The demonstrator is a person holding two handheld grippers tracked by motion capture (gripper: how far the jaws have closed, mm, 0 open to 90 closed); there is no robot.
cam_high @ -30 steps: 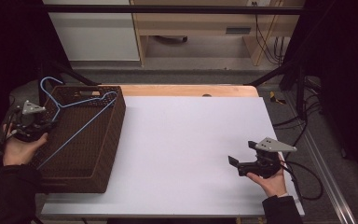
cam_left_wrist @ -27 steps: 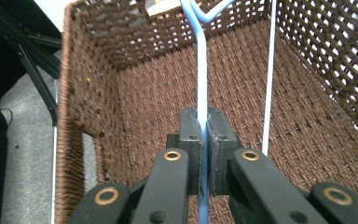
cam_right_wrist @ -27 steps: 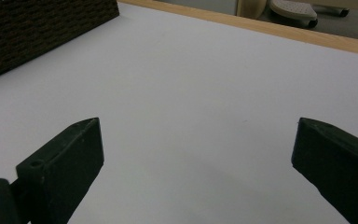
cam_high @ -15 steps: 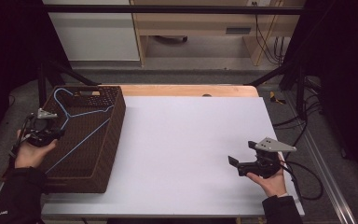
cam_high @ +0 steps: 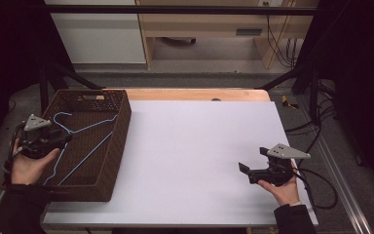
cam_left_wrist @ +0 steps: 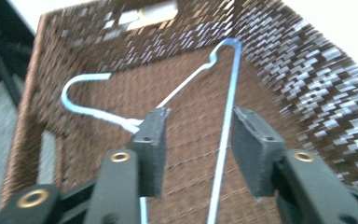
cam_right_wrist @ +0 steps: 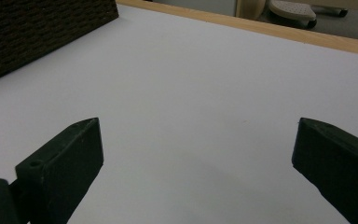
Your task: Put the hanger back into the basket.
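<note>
Blue wire hanger [cam_high: 80,146] seen lying inside brown wicker basket [cam_high: 108,161] at table's left, left gripper [cam_left_wrist: 198,140] held over it, jaws just opened, hanger released, right gripper [cam_high: 246,171] rested on white table [cam_high: 190,146], jaws spread wide, nothing grasped.

The basket [cam_high: 108,161] is set at the table's [cam_high: 199,146] left end. The hanger [cam_high: 80,141] is laid inside the basket, hook toward its far wall.
</note>
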